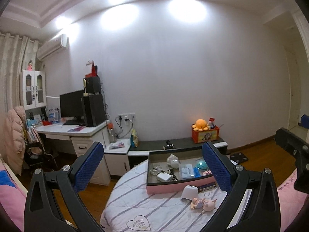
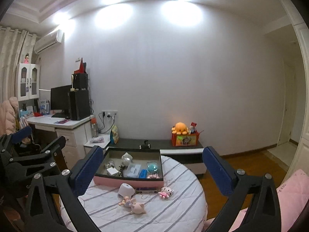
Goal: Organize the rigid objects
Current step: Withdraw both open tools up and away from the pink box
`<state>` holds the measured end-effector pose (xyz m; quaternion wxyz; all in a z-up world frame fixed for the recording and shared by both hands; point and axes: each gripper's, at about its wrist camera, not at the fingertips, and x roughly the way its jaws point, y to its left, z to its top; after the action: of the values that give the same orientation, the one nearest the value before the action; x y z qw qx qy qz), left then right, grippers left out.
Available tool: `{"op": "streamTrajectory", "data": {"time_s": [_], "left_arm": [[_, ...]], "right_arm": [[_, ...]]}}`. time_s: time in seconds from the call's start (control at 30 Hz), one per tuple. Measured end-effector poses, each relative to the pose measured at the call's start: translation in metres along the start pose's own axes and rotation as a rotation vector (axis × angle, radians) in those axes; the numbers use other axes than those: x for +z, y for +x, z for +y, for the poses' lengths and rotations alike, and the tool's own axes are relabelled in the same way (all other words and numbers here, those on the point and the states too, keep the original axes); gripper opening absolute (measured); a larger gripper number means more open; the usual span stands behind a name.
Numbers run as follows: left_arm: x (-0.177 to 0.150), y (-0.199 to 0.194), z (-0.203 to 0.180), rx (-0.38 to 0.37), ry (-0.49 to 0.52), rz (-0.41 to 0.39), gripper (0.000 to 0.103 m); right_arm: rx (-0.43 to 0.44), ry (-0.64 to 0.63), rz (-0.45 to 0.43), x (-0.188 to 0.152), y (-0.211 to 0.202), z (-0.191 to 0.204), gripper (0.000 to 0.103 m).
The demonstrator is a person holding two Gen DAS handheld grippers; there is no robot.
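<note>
Pink tray (image 2: 128,182) ahead betw. right gripper (image 2: 152,169) fingers.

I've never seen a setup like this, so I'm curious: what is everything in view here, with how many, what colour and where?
round table: one, white cloth with grey stripes, in front
tray: one, pink wall, dark inside, at the table's far edge, holding small items
white cup-like thing: one, lying on the cloth before the tray
doll figures: a pale pink cluster, nearest on the cloth
small pink toy: one, on the cloth, right of the white thing
dark flat item: one, against the tray's pink wall
plush octopus: one, orange, on a red box on the low cabinet
monitor: one, black, on the white desk
left tongs: blue pads, open, empty
right tongs: blue pads, open, empty
</note>
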<state>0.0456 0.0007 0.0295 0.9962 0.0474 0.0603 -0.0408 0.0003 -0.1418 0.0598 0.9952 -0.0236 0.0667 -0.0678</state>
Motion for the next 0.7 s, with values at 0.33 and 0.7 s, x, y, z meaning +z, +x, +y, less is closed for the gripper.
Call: {"op": "streamTrajectory", "data": {"time_s": [0.33,0.7], "left_arm": [[-0.002,-0.012,0.001,0.002,-0.017,-0.026,0.103],[-0.006,-0.001,-0.001,-0.001,-0.013,0.004,0.103]], "right_arm": [[0.003,-0.022,-0.001,-0.003,-0.010,0.001,0.103],[0.012,-0.022,0.041,-0.007,0.005,-0.005,0.103]]}}
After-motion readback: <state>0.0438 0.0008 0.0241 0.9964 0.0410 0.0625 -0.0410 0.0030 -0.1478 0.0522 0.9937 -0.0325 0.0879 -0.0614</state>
